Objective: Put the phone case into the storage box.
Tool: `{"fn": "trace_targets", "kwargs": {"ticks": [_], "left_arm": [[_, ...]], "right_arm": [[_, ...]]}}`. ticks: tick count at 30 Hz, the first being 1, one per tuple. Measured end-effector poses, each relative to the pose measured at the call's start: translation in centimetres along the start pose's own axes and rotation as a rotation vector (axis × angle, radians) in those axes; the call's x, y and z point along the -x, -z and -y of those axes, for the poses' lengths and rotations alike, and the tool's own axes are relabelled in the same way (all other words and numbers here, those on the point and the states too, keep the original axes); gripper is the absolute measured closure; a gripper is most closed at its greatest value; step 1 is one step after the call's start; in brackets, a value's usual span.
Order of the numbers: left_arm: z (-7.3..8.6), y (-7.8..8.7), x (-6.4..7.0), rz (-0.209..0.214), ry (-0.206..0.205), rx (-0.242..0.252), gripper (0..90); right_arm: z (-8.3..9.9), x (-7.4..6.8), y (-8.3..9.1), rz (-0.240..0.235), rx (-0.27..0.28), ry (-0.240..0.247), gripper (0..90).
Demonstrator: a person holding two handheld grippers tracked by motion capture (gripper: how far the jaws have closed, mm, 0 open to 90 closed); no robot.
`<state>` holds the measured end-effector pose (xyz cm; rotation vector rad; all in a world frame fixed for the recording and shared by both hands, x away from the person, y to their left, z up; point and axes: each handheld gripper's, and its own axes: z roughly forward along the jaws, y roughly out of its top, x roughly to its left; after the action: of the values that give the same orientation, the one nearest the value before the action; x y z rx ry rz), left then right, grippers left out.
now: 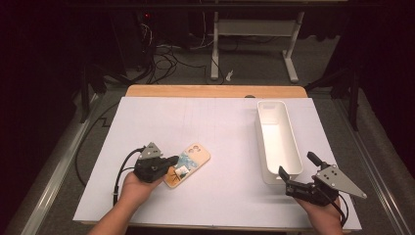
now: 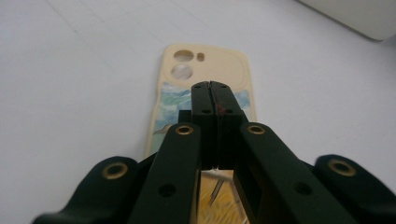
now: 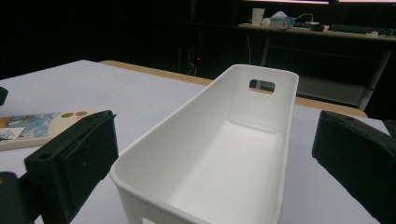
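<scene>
Left claw point(image 1: 169, 161), held in the person's left hand point(image 1: 134, 188) at the near left of the bench point(image 1: 215, 127): jaws pressed together with nothing between them, poised over the near end of the phone case point(image 1: 188, 164). The left gripper view shows the shut jaws above the case's painted panel; whether they touch it cannot be told. The phone case, cream with two camera holes at its far end, lies flat at near centre-left on the white sheet. A white bin point(image 1: 277, 141), long and empty, stands at the right, well apart from the case. Right claw point(image 1: 297, 171): jaws spread wide just beside the bin's near end, holding nothing.
</scene>
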<state>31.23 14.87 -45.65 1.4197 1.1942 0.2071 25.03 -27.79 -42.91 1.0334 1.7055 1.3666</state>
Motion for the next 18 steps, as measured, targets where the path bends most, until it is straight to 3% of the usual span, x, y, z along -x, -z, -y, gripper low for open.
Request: {"fn": "trace_targets", "kwargs": {"ticks": [3,9,13,18], "left_arm": [[-0.2,1.6,-1.2,-0.01,0.011,0.026,89.6],[-0.5,3.1,-2.8,-0.034,0.014,0.041,89.6],[-0.6,4.8,-3.9,-0.018,0.024,0.082,89.6],[-0.4,5.6,-4.4,-0.029,0.027,0.099,89.6]], "right_arm": [[0.0,0.0,0.0,0.001,0.002,0.001,1.0],[0.1,0.0,0.0,-0.002,0.0,0.002,1.1],[0.1,-0.1,0.0,-0.002,-0.001,0.002,1.0],[0.2,-0.1,-0.2,-0.006,-0.004,0.001,1.0]]}}
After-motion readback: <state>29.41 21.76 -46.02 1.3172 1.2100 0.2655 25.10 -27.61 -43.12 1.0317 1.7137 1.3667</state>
